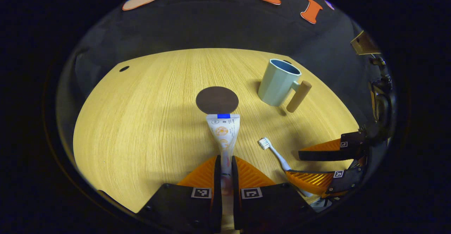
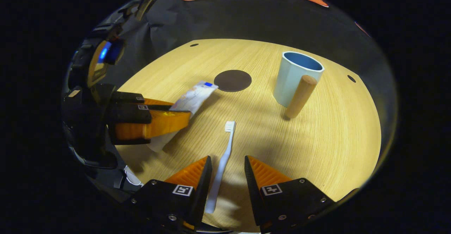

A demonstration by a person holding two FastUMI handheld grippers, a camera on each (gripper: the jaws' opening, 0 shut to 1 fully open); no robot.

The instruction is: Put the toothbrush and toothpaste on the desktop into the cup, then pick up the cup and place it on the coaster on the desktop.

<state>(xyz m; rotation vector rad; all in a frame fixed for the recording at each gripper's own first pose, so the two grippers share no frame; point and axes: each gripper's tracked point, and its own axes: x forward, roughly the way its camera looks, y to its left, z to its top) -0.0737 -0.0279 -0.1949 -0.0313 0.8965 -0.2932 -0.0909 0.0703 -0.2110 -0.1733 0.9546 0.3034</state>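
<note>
On a round desktop of pale, fine-grained wood [image 1: 148, 121], set against the booth's black cloth wall [image 1: 225, 26], sit all the task's things. Small dark holes are cut near the desktop's far rim. Toward the far right stands a pale blue-green faceted cup [image 1: 276, 82] with a deeper blue inside, upright, its mouth open to the top; a smooth, light wooden cylinder handle [image 1: 298, 96] juts from its near side, slanting down toward the desktop. Left of the cup, near the middle of the desktop, lies a flat, dark brown round coaster [image 1: 217, 100], bare. Two hand-held grippers with ribbed fingers reach in from the near side. The left gripper [image 1: 226, 165] is clenched on a white toothpaste tube with orange print [image 1: 223, 131]: both fingers press its sides near the cap end, and its long axis runs straight away from the gripper, its flat crimped end with a blue stripe pointing at the coaster; in the right gripper view the tube looks raised and tilted above the wood. The right gripper [image 2: 228, 168] is spread wide, its fingers straddling a slim white toothbrush [image 2: 222, 163] without touching it. The toothbrush lies flat on the desktop, its bristled head pointing away toward the coaster and its handle end between the spread fingers.
</note>
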